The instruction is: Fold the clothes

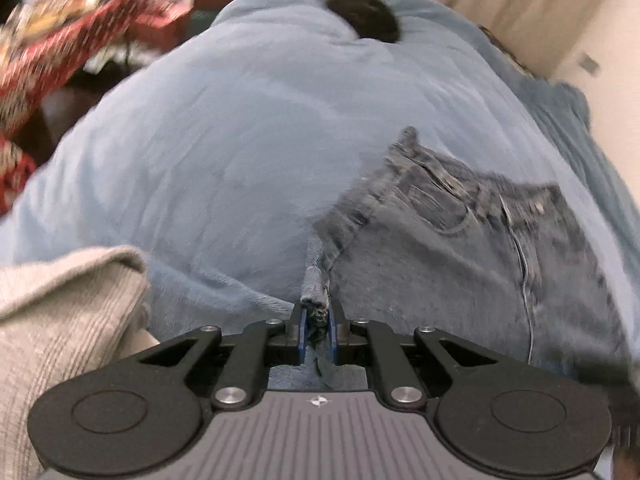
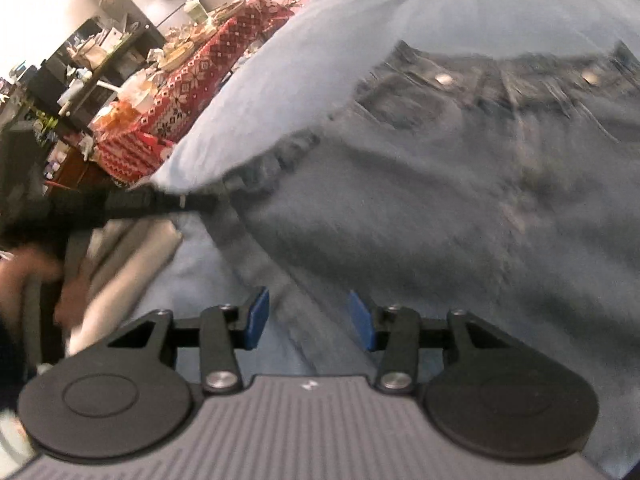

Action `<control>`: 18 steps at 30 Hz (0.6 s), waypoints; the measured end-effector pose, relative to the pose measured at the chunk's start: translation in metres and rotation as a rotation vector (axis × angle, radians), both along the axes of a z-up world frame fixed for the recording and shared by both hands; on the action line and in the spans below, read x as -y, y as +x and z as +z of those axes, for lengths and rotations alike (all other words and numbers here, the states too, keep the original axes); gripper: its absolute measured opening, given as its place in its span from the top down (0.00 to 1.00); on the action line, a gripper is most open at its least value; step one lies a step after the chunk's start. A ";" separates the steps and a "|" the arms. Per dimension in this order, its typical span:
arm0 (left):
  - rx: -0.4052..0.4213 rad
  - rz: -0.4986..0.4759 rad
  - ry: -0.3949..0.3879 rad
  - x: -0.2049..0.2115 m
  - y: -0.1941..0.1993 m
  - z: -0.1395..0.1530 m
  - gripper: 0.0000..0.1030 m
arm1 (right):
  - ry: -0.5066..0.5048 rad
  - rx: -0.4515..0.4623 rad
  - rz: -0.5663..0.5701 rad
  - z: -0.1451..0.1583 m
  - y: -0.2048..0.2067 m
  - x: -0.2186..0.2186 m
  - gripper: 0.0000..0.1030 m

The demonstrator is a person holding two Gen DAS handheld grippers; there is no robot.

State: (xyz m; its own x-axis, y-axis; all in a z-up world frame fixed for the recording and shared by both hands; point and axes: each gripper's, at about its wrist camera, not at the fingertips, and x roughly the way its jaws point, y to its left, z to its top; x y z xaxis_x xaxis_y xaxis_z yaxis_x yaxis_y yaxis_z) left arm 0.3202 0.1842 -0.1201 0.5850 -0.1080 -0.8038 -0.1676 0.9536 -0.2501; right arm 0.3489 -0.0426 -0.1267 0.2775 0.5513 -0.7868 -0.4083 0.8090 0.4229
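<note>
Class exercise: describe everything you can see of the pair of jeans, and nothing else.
The jeans are faded blue denim, lying spread on a light blue blanket. The waistband, belt loops, a front pocket, metal rivets and seams show. The fabric looks worn and soft. The left gripper is shut on a frayed edge, pulling it into a ridge. The right gripper hangs open above the denim, holding nothing.

Left gripper (image 1: 318,322): pitched downward, jaws nearly closed, blue pads pinching a frayed fabric edge. Right gripper (image 2: 308,318): pitched downward, jaws parted, nothing pressed between the pads. A bare hand (image 2: 36,276), blurred, at the right view's left edge.
</note>
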 end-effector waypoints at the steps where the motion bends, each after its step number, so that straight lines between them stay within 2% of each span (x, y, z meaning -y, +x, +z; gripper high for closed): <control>1: 0.011 -0.022 0.022 0.006 -0.002 0.001 0.90 | -0.003 0.008 -0.005 0.001 0.009 -0.006 0.52; 6: 0.064 -0.129 0.060 0.036 -0.015 0.007 0.91 | -0.026 0.033 -0.077 0.022 0.077 -0.003 0.54; 7: 0.073 -0.146 0.063 0.041 -0.018 0.008 0.91 | -0.029 0.009 -0.095 0.026 0.098 0.000 0.58; 9: 0.087 -0.157 0.037 0.046 -0.021 0.008 0.91 | -0.035 -0.046 -0.127 0.032 0.141 0.004 0.59; 13: 0.097 -0.114 -0.028 0.037 -0.021 0.005 0.91 | -0.029 -0.173 -0.166 0.037 0.230 0.002 0.60; 18: 0.102 -0.071 -0.061 0.020 -0.022 0.002 0.91 | -0.164 -0.245 -0.187 0.032 0.310 -0.031 0.60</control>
State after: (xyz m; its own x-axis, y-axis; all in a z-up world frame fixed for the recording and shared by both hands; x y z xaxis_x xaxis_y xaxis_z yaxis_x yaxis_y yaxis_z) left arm 0.2982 0.1643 -0.1183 0.6526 -0.1990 -0.7311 -0.0706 0.9447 -0.3201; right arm 0.6585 -0.0111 -0.0950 0.1543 0.3694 -0.9164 -0.1487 0.9256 0.3481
